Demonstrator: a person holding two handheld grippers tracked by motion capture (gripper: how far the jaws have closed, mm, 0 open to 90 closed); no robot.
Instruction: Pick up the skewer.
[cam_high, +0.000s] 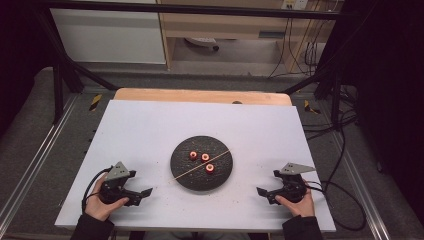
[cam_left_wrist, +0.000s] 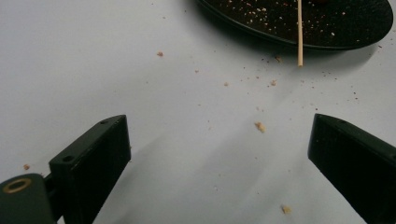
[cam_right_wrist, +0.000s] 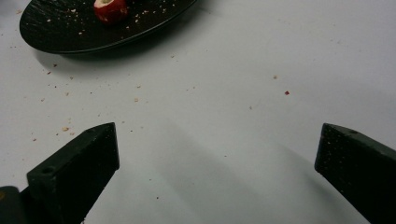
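High view: a dark round plate (cam_high: 201, 163) sits mid-desk (cam_high: 150, 125) with three small red fruit pieces (cam_high: 205, 157) clustered near its centre and a thin wooden skewer (cam_high: 200, 164) lying slantwise across it, its lower end poking out over the plate's near-left rim. None of the pieces is on the stick, so the threading, which looks to be the job in hand, reads as not yet begun. The left tool (cam_high: 142, 192) rests near the desk's front edge to the left of the plate, the right tool (cam_high: 261, 191) likewise to the right; both are well apart from plate and skewer, each in a hand, jaws pointing inward. Left gripper view: the two black jaws stand wide apart with nothing but bare desk and scattered crumbs (cam_left_wrist: 259, 126) between them; the skewer's end (cam_left_wrist: 300, 32) overhangs the plate rim (cam_left_wrist: 261, 32) up ahead, untouched. Right gripper view: jaws again spread wide and empty over the white surface; one red piece (cam_right_wrist: 110, 9), showing a pale cut top, sits on the plate (cam_right_wrist: 70, 39) at upper left, some way off. My reading: everything is left to do, namely picking up the skewer, steadying a piece, and spearing all three.
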